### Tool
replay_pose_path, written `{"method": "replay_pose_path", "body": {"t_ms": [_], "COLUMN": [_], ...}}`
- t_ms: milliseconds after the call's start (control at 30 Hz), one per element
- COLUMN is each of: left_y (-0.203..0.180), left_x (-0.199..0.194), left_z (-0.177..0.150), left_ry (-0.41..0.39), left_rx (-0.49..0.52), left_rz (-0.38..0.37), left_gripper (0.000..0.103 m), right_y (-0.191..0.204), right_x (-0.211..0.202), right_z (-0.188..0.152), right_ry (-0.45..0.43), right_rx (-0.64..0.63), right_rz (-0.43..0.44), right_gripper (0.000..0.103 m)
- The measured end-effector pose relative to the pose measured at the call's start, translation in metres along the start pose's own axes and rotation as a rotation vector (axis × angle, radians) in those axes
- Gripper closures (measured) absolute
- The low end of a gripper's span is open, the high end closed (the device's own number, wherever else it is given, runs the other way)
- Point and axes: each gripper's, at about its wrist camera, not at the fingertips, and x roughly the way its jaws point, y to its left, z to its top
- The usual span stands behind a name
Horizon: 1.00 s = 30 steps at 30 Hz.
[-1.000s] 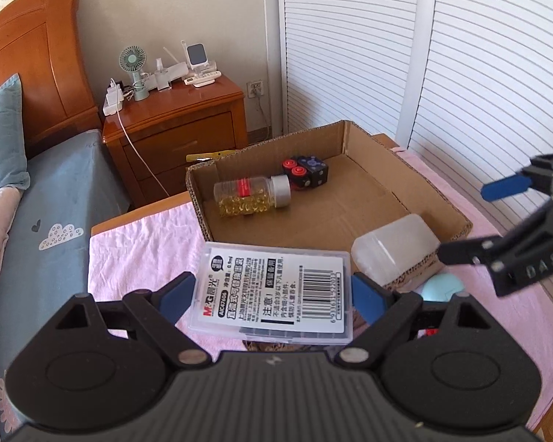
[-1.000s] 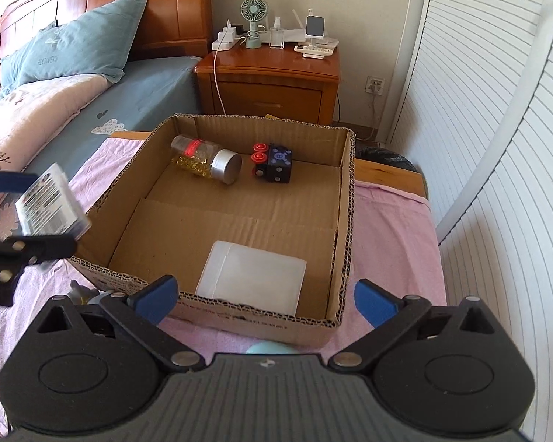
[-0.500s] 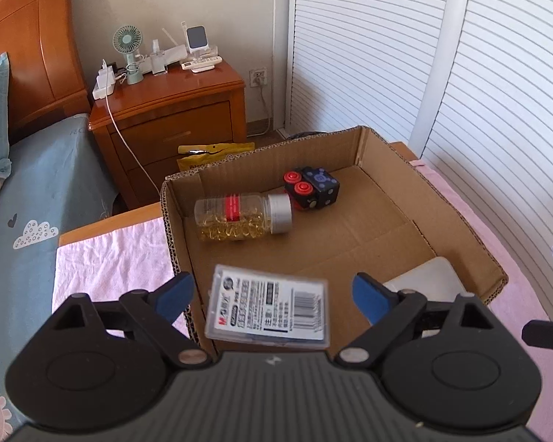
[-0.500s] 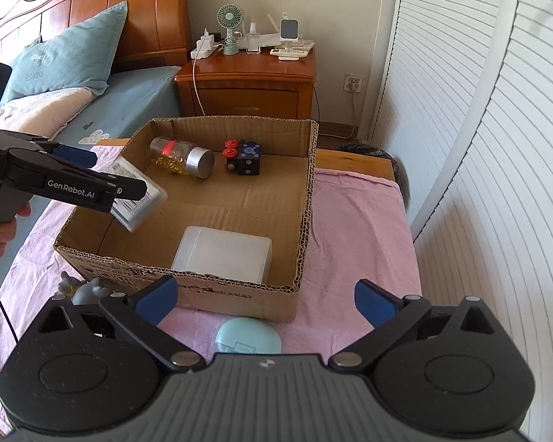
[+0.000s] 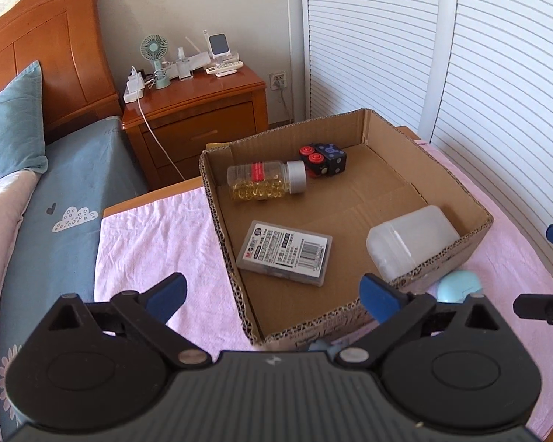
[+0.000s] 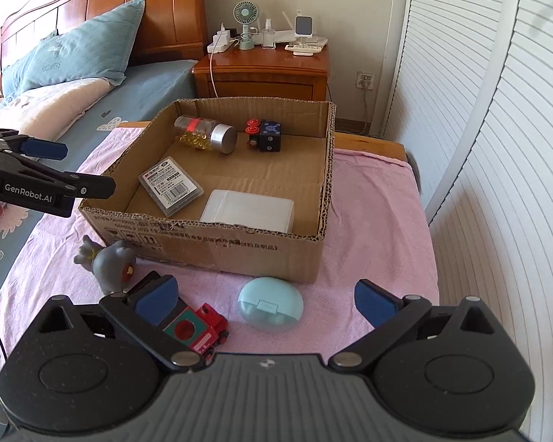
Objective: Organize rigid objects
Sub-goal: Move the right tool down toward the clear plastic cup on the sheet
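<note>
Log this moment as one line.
left gripper: open, just released | barcode case: in cardboard box | right gripper: open, above blue case

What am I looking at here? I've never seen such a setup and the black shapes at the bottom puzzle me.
Those black shapes are tools, not a robot: a person carries a hand-held gripper in each hand, each with a camera looking along its two blue-tipped fingers. One picture comes from the left hand-held gripper, the other from the right hand-held gripper. Both stand open and hold nothing; the left one's jaws have just been opening. On a pink towel sits a cardboard box containing a pill bottle, a dark toy block, a labelled flat case and a white plastic box. Outside, in front of the box, lie a grey toy figure, a red toy train and a pale blue case.
</note>
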Motion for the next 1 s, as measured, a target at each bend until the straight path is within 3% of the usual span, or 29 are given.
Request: {"method": "replay_pose_path", "body": {"t_ms": [267, 500, 667, 833, 1000], "left_y": [-0.011, -0.027, -0.034, -0.030, -0.022], "left_x": [-0.027, -0.037, -0.046, -0.048, -0.050], "left_z": [-0.044, -0.084, -0.106, -0.117, -0.124], "left_ry": [-0.015, -0.008, -0.011, 0.008, 0.014], "left_rx": [-0.065, -0.095, -0.100, -0.129, -0.169], "left_rz": [0.021, 0.123, 0.131, 0.142, 0.140], "left_gripper": [0.003, 0.003, 0.003, 0.003, 0.003], "right_y": [0.008, 0.024, 0.036, 0.045, 0.055], "right_x": [0.000, 0.010, 0.014, 0.021, 0.021], "right_z": [-0.040, -0.066, -0.071, -0.070, -0.079], "right_ry": [0.021, 0.052, 0.056, 0.076, 0.124], "right_rx": [-0.001, -0.013, -0.049, -0.084, -0.147], "right_rz": [0.064, 0.222, 0.299, 0.345, 0.330], "right_gripper": [0.000, 0.000, 0.000, 0.000, 0.000]}}
